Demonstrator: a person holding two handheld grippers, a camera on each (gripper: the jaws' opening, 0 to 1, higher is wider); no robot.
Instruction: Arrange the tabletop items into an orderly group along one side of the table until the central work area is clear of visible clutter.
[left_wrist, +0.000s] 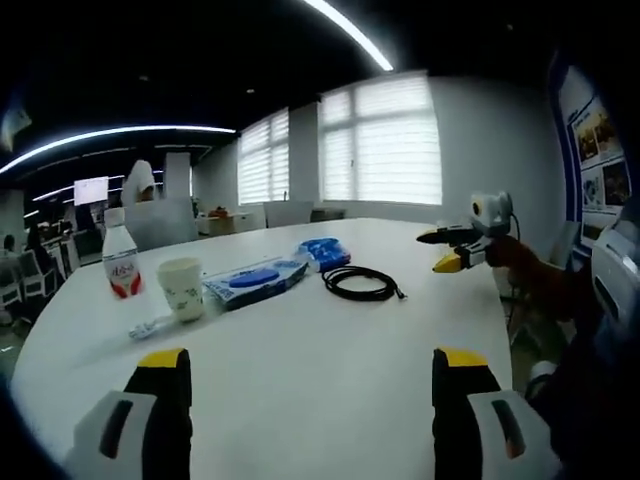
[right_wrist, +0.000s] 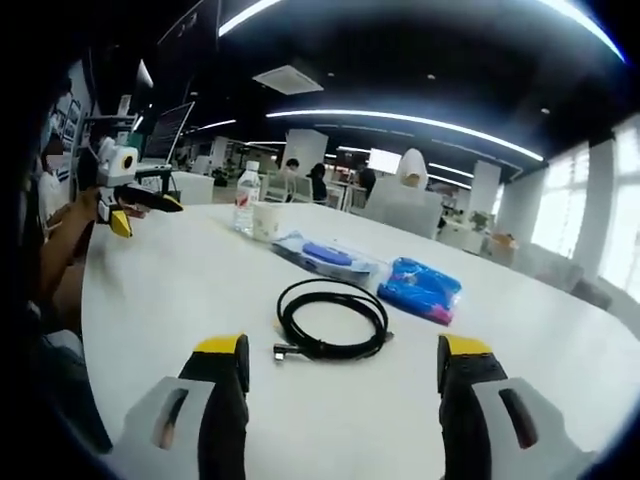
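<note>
In the left gripper view, the left gripper (left_wrist: 312, 385) is seen at the bottom with its two yellow-tipped jaws held wide apart, and nothing is held between them. A round white table (left_wrist: 330, 370) is spread out ahead. On its far left part a bottle (left_wrist: 120, 262) with a red label is stood upright. A paper cup (left_wrist: 183, 288) is stood just beside it, to the right. A small clear wrapper (left_wrist: 152, 326) is laid near the foot of the cup. A flat packet (left_wrist: 256, 281) with a blue shape on it is laid to the right of the cup, and a blue bag (left_wrist: 324, 252) is laid at its far end. A black cable (left_wrist: 360, 283) is coiled near the bag. The right gripper (left_wrist: 442, 250) is held up over the right edge of the table, with its jaws parted and nothing in them.

In the right gripper view, the right gripper (right_wrist: 342, 375) is seen with jaws wide apart and bare. The cable (right_wrist: 330, 318) is laid just ahead of it. The blue bag (right_wrist: 420, 288) and the packet (right_wrist: 326, 256) are laid behind the cable. The cup (right_wrist: 266, 220) and bottle (right_wrist: 246, 202) are stood at the far side. The left gripper (right_wrist: 140, 208) is held at the left by a hand (right_wrist: 88, 208); how its jaws stand cannot be told here
</note>
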